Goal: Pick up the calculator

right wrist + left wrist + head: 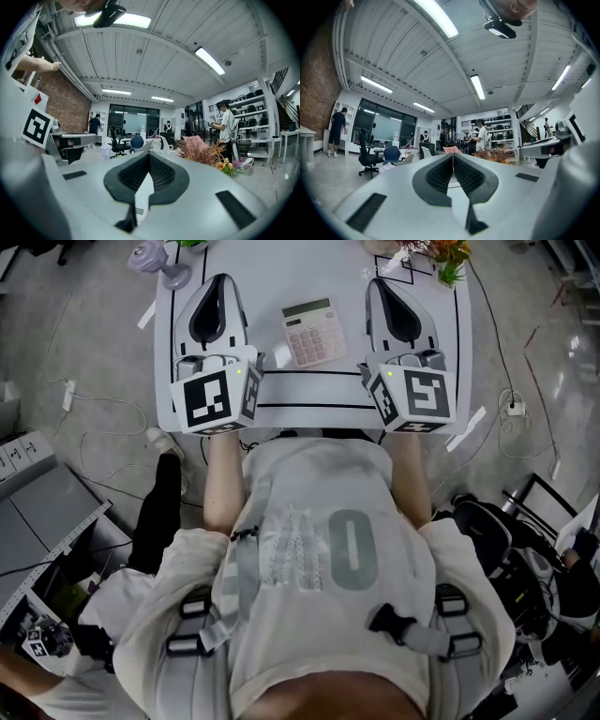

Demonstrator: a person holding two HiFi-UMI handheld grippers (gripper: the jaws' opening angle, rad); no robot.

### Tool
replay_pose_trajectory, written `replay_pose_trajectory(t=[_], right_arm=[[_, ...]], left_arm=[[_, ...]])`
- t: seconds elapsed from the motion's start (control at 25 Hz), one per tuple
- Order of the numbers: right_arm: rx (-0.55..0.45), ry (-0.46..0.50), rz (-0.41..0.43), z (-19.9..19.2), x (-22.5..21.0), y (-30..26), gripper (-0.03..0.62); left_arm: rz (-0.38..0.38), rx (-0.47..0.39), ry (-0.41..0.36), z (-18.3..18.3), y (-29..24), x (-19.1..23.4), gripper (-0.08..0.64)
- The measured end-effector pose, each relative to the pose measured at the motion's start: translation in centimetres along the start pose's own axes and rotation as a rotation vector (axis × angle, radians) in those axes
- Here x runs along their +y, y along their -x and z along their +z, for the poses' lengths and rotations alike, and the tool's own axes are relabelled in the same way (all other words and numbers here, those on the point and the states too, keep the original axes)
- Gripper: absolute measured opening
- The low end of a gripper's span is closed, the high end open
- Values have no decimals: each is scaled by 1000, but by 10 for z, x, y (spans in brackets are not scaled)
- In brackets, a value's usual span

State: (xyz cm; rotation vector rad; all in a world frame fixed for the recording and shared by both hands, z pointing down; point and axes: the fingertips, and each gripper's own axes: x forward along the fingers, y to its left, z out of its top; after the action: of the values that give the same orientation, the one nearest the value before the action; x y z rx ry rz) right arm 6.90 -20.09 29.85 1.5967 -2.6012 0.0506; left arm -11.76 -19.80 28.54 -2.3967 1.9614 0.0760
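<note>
The pink calculator [314, 331] lies flat on the white table [309, 395], its display at the far end, between my two grippers. My left gripper [217, 282] rests level over the table to the calculator's left. Its dark jaws are pressed together with nothing between them, as the left gripper view [453, 158] also shows. My right gripper [378, 284] sits to the calculator's right, likewise level, and its jaws meet at the tips on nothing [149, 155]. Neither gripper touches the calculator. The calculator cannot be made out in either gripper view.
Black lines mark boxes on the table. A potted plant [445, 257] stands at its far right corner, also seen ahead of the right gripper [206, 152]. A purple object [155, 261] sits at the far left corner. Cables and a power strip [67, 395] lie on the floor. People stand far off.
</note>
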Motion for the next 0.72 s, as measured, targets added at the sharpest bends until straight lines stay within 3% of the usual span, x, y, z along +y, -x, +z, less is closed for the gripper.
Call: replay_pose_trajectory(t=[0.12,0.32,0.36,0.6,0.72], right_arm=[[-5,-6,9,2,5,1,5],[-5,-17,18,-1,6,1,5],[-4,-16,21,-2,7,0,5],[7,-12,38,-7,10,-1,5],[14,-11,44,-7,12,0,5]], left_arm=[[-30,-18,12,6,4,-2,32],[-109,-83,117,19,2,-9,381],[-114,-82,133,19,1,-9,407],[-150,-34,157,7,-4,-11,411],[-220,11,206,-5,-11,-11,411]])
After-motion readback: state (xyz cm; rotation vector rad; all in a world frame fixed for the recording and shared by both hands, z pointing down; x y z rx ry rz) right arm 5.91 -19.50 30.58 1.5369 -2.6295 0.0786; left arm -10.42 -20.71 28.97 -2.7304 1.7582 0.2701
